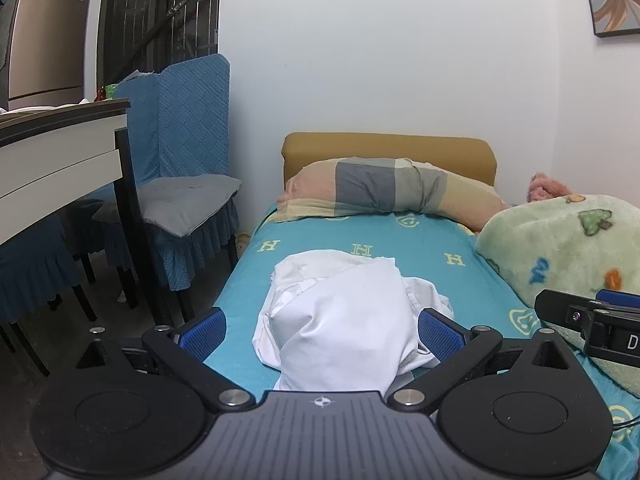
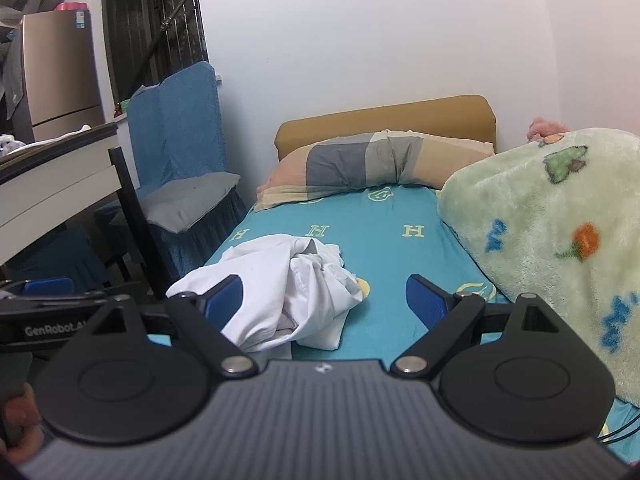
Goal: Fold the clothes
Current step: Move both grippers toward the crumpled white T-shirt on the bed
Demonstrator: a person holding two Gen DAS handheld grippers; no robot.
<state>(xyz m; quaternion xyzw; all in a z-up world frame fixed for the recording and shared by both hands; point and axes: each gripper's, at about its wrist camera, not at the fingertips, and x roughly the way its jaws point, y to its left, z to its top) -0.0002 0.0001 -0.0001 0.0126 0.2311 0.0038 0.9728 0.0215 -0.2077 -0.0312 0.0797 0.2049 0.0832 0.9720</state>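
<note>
White walls close in a small room where a bed with a teal sheet printed with yellow letters runs up to a tan headboard. Left of the bed stand blue-covered chairs, one with a grey cushion on its seat, and a white table with dark legs. On the bed's right side lies a pale green fleece blanket with cartoon prints, and a patchwork pillow lies across the head end. A crumpled white garment sits in a heap on the sheet near the foot, toward the left edge. The left gripper has its jaws spread wide on either side of the heap, its blue pads beside the cloth but not pressing it. The right gripper is also spread wide, above the sheet, with the garment's right part between its fingers, and grasps nothing.
</note>
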